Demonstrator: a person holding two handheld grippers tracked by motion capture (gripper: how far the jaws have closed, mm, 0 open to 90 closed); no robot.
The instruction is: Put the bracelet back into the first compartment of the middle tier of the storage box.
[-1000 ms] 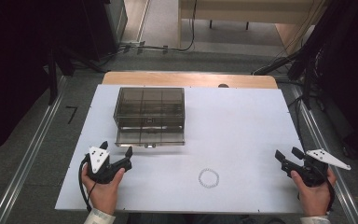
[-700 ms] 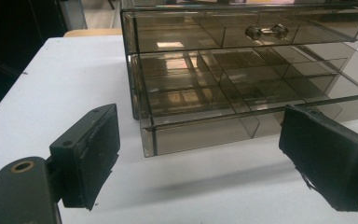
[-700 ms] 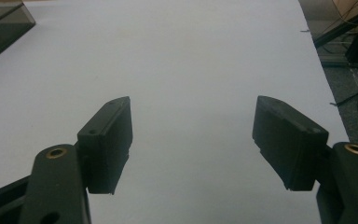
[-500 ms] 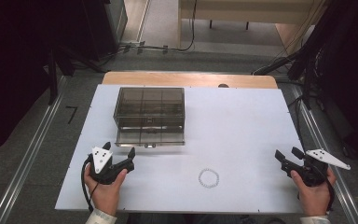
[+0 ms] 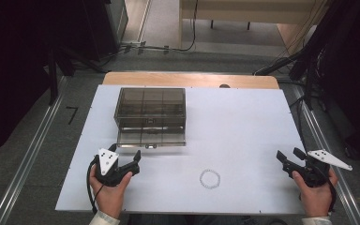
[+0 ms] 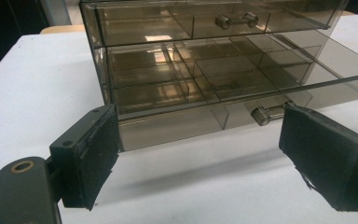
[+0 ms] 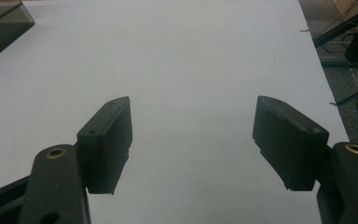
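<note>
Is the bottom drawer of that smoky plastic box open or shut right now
Open. The bottom drawer juts forward past the box front in the left gripper view, its dividers and handle exposed; the upper drawer sits flush.

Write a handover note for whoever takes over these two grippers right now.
Left gripper: open, holding nothing, just in front of the drawer box, facing its lower drawer.
Right gripper: open, holding nothing, near the right edge of the table, facing bare surface.
Lower drawer is pulled out; its compartments look empty. Upper drawer is shut.
The bead bracelet lies on the table in front of the box, between the two grippers, untouched.
Likely left: pick up the bracelet, put it in the open drawer, push the drawer shut.
</note>
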